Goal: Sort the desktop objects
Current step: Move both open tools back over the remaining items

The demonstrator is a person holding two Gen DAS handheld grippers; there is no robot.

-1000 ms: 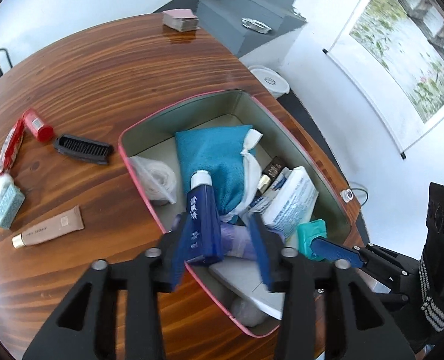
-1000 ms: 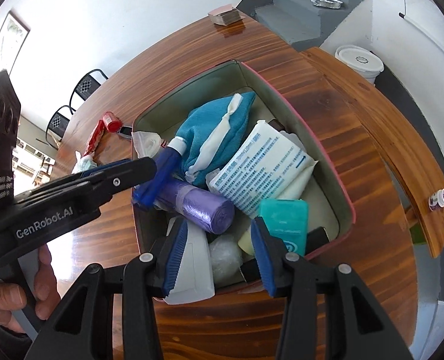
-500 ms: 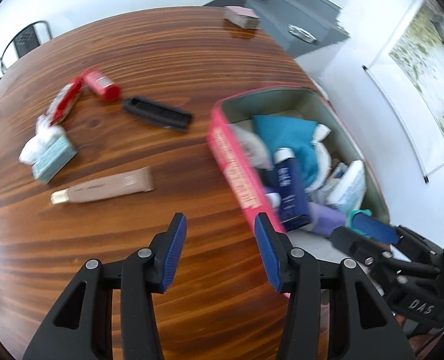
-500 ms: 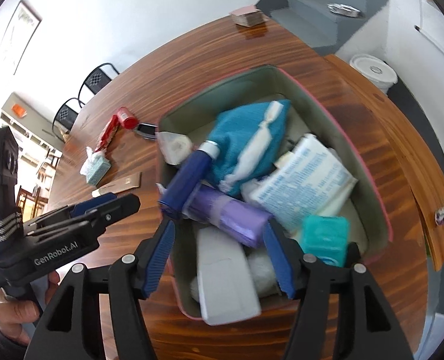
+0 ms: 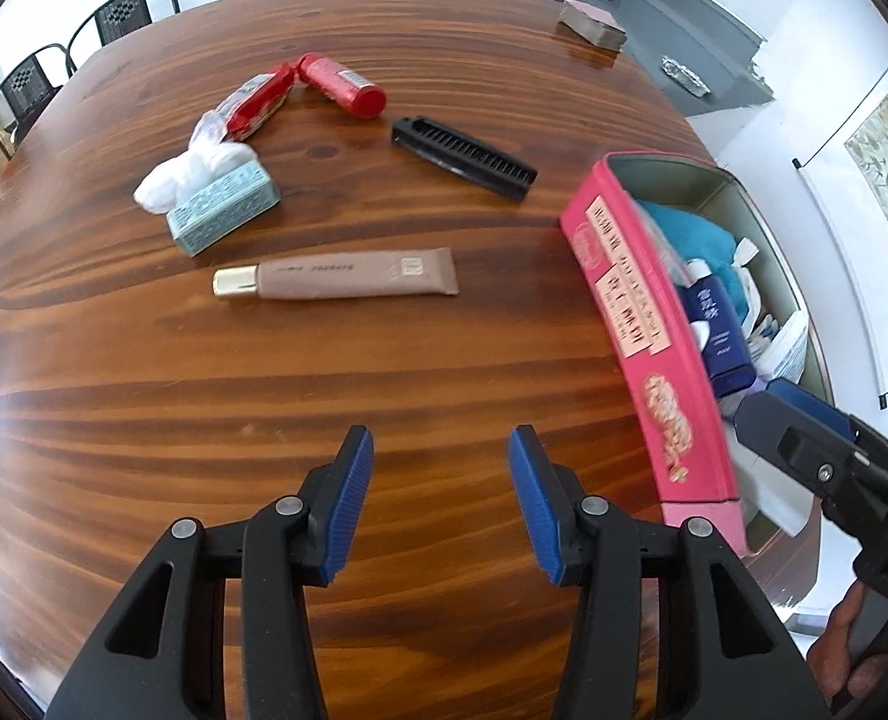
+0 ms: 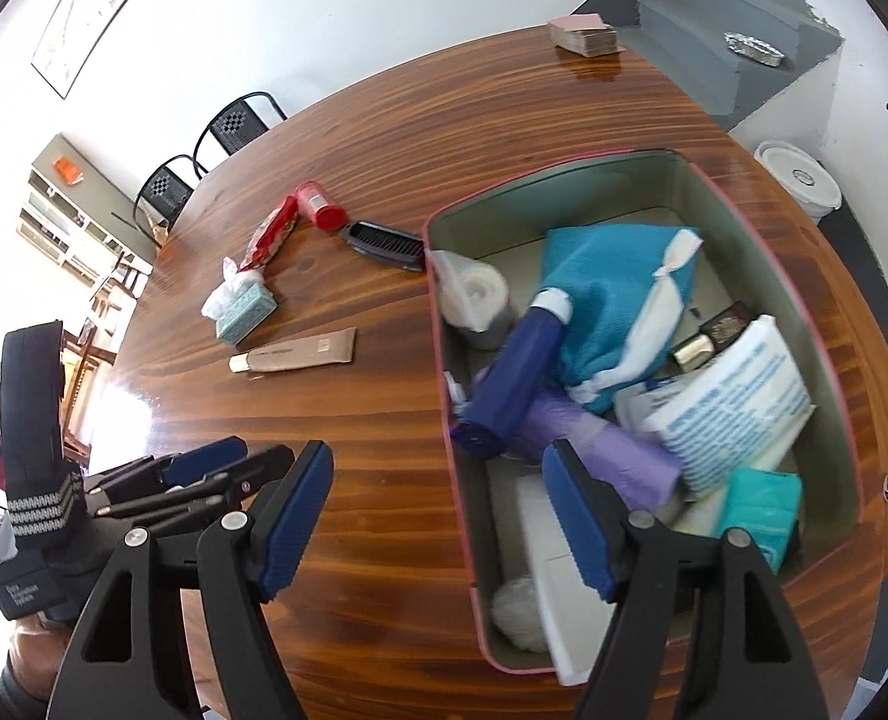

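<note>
Left gripper (image 5: 441, 474) part-open, empty, over bare wooden desk (image 5: 444, 360). Right gripper (image 6: 438, 504) jaws opening, nothing between, straddling pink rectangular tin (image 6: 453, 420) wall.

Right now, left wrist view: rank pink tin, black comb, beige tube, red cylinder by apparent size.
1. pink tin, easily the largest.
2-3. beige tube and black comb: too alike in length to rank; the comb lies farther off, so it may be foreshortened.
4. red cylinder, smallest, also farthest.
</note>
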